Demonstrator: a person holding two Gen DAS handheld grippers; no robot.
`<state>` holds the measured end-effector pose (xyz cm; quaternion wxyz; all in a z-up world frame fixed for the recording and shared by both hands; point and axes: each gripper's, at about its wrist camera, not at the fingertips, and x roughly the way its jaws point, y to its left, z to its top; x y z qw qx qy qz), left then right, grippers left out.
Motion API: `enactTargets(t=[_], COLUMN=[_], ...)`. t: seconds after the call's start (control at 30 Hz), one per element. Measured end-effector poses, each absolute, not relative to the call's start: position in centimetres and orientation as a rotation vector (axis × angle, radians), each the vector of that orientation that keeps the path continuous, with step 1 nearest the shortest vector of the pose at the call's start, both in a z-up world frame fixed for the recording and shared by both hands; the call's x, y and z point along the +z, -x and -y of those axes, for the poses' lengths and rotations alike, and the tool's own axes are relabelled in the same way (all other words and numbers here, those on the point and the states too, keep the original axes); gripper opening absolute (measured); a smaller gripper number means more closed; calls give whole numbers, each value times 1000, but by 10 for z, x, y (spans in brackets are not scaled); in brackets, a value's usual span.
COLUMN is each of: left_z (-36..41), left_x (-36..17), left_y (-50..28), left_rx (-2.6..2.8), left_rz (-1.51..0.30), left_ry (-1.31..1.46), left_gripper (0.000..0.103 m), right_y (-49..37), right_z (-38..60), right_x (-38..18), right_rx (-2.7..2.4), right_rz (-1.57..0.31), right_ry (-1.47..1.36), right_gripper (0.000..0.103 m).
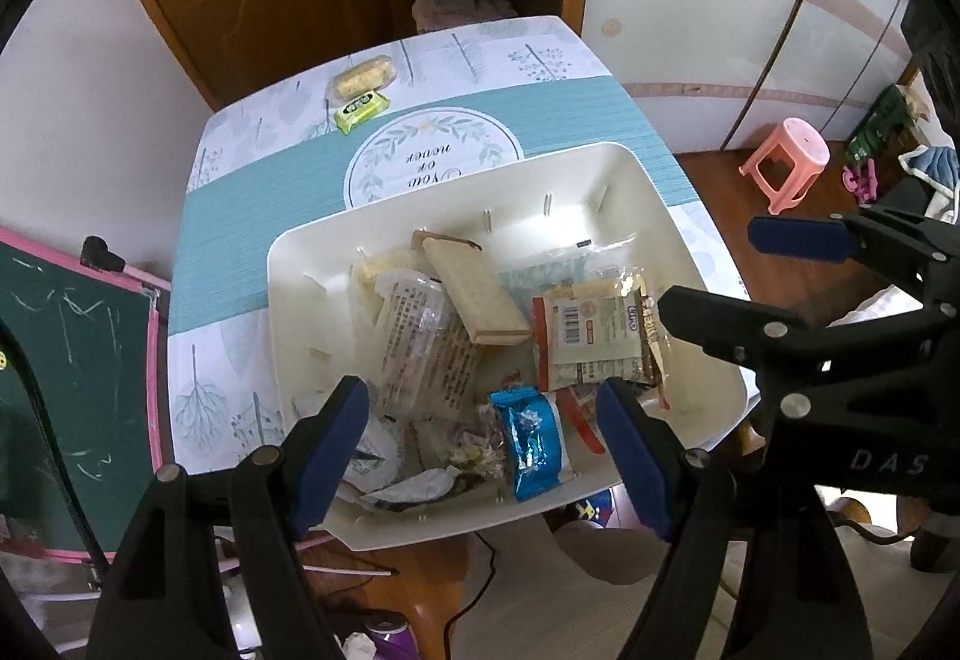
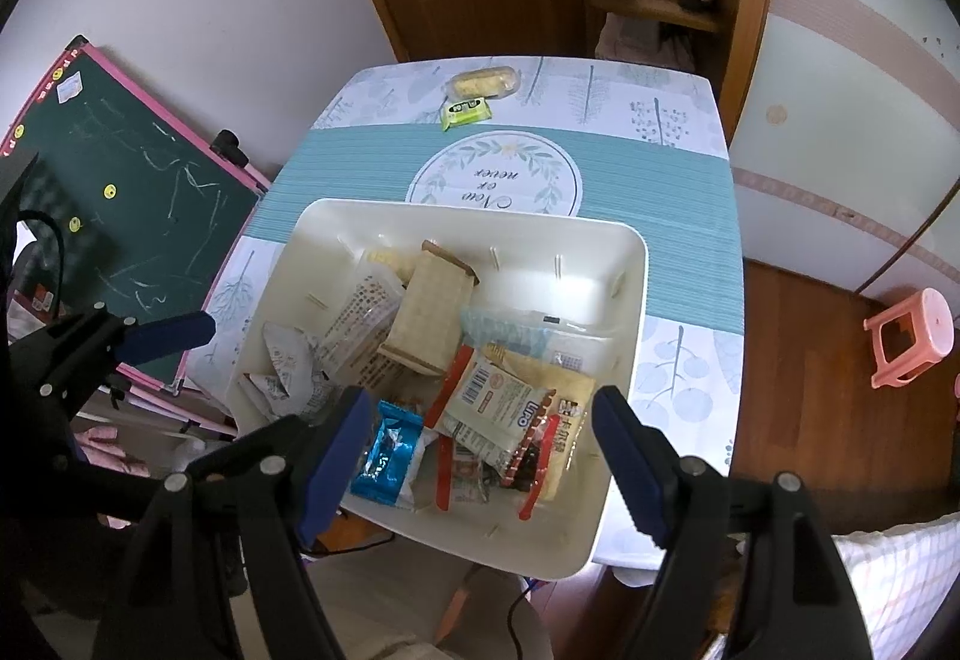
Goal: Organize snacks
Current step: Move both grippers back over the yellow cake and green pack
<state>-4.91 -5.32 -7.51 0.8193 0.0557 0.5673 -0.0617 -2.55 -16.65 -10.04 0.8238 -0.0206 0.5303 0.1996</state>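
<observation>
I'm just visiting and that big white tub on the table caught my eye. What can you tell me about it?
The tub is a cream-white rectangular bin, plastic by the look of it, with rounded corners, smooth walls and small slots along the inside. It sits upright and open-topped on the patterned tablecloth, its near edge overhanging the table. A loose heap of wrapped snacks lies inside, among them a blue packet and a beige wafer bar. No gripper touches it.

free: far strip of table (image 2: 660,216) lying bare beside two packets (image 2: 474,99) | blocked: snacks crowding white bin (image 2: 636,264) floor, far-right corner staying open | flank: chalkboard (image 2: 120,192) standing left
</observation>
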Motion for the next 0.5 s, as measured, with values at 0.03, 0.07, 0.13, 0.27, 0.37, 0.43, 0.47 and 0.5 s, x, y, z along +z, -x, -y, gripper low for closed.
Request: enactTargets(t=[0.03, 0.07, 0.13, 0.27, 0.37, 0.43, 0.47, 0.5], left_z=[51, 50, 48, 42, 35, 29, 26, 24], left_x=[-76, -76, -77, -78, -79, -78, -78, -77], left_y=[48, 48, 47, 44, 37, 30, 27, 24], left_rx=[-133, -134, -136, -136, -128, -122, -117, -114], left_rz=[-1211, -1213, -1214, -1212, -1207, -1203, -1199, -1196], left_ry=[-116, -114, -114, -110, -100, -95, -91, -89], left_gripper=[77, 77, 77, 77, 77, 77, 77, 77], right_y=[24, 23, 21, 16, 12, 8, 6, 4], right_z=[166, 166, 164, 157, 153, 151, 151, 152], right_x=[-101, -101, -102, -105, -107, -109, -108, -107], right_rx=[423, 423, 423, 422, 422, 417, 415, 409], right_rz=[-1131, -1134, -1141, -1152, -1158, -1162, -1159, -1155], right_ry=[43, 43, 44, 48, 50, 50, 40, 34], right_gripper=[76, 76, 76, 76, 76, 76, 76, 76])
